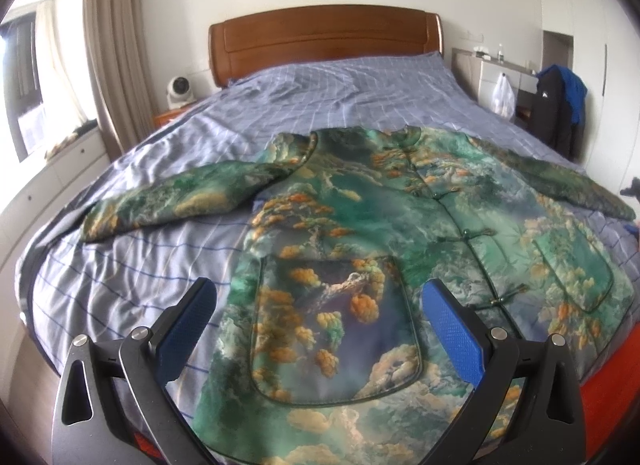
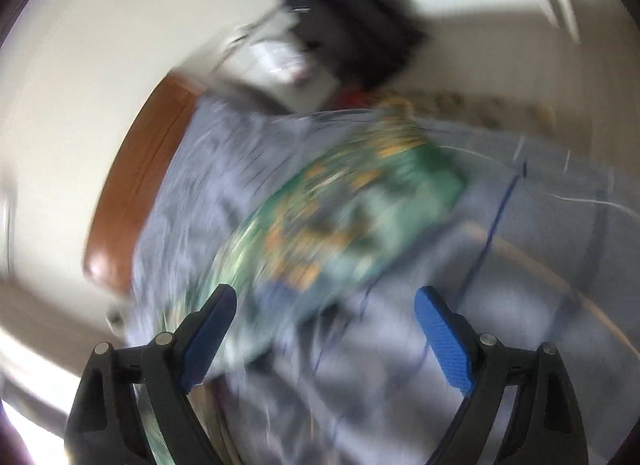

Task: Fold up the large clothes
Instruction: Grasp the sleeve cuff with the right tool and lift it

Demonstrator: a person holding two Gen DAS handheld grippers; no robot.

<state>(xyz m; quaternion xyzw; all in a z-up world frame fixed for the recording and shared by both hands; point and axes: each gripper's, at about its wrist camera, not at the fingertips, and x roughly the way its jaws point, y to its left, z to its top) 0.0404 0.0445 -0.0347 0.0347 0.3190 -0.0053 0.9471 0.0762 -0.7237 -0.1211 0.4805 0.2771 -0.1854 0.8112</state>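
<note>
The left tool (image 1: pixel 318 329) hangs just above the near hem of the jacket (image 1: pixel 384 249), its blue pads (image 1: pixel 452 329) spread wide and gripping nothing, with the left patch pocket (image 1: pixel 332 329) framed between them. The jacket, green with orange and cream cloud patterns, lies face up and flat on the bed (image 1: pixel 168 225), collar toward the headboard (image 1: pixel 324 41), both sleeves stretched out to the sides and its knot buttons done up down the front. The right tool (image 2: pixel 326 331) is likewise spread and empty; its view is badly blurred, showing only a smear of the jacket (image 2: pixel 340 217) on the striped blue-grey cover (image 2: pixel 500 305). A curtain (image 1: pixel 108 57) hangs left of the bed, and dark clothes (image 1: pixel 556 105) hang to the right.
</note>
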